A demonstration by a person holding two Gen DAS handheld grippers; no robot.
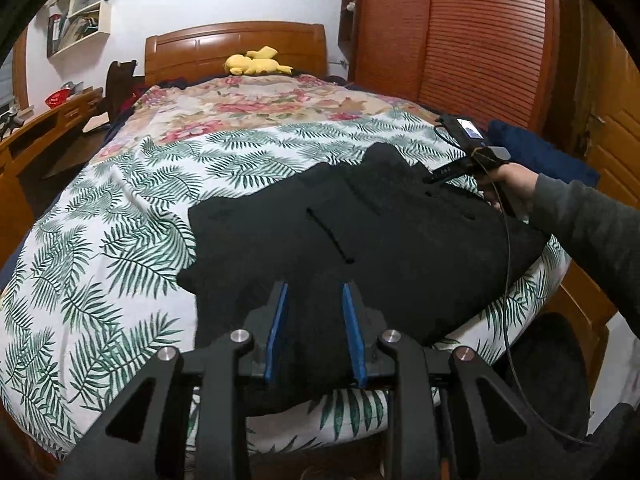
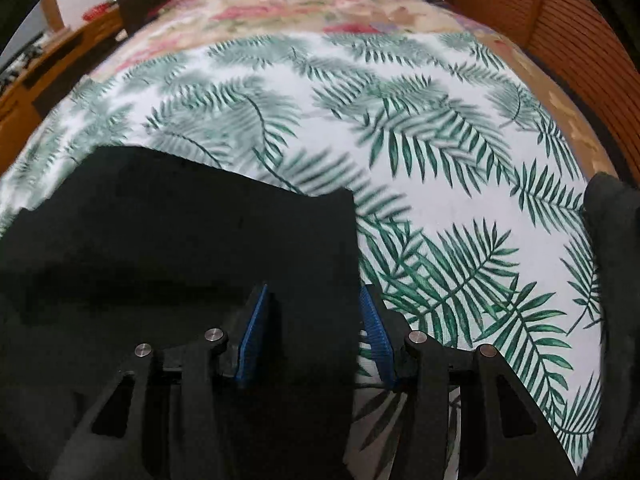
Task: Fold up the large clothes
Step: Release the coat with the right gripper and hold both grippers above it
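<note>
A black garment (image 1: 380, 240) lies partly folded on a bed sheet with a green fern print (image 1: 100, 240). My left gripper (image 1: 314, 288) is at the garment's near edge, its blue pads closed on a thick hump of the black cloth. In the same view a hand in a grey sleeve holds my right gripper (image 1: 432, 179) over the garment's far right part. In the right wrist view the right gripper (image 2: 314, 289) stands open above the black garment (image 2: 180, 220). The cloth's straight right edge runs between its pads, and sheet (image 2: 460, 200) shows beside the right pad.
A floral blanket (image 1: 248, 104) covers the far half of the bed. A yellow plush toy (image 1: 256, 65) lies by the wooden headboard (image 1: 224, 40). A wooden wardrobe (image 1: 460, 40) stands to the right and a desk (image 1: 40, 128) to the left. A dark blue cloth (image 1: 532, 148) lies at the bed's right edge.
</note>
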